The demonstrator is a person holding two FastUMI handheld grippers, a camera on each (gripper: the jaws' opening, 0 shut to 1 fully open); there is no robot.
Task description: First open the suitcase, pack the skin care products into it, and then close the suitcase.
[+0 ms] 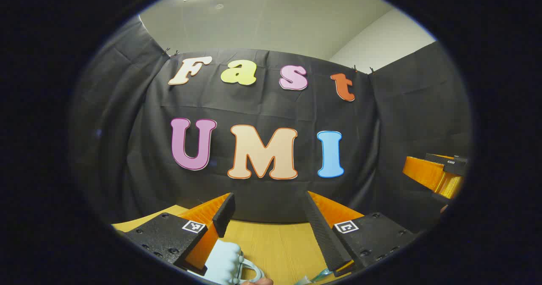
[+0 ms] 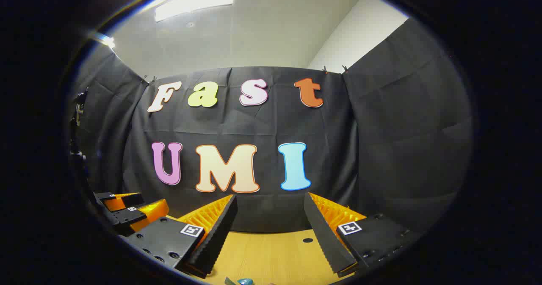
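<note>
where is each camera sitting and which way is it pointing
Left gripper view: rides the left gripper, level, facing the cloth wall over the table; own jaws open, pale blue item below.
Right gripper view: rides the right gripper, same heading; own jaws open, hole in the table.
Shared: the wall, the table, and each shows the other gripper at its edge.

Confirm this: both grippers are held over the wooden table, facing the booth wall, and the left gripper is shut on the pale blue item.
Wrong about the grasp. In the left gripper view the left gripper is open; the pale blue item lies beside one of its fingers. Both grippers do face the booth wall over the wooden table.
</note>
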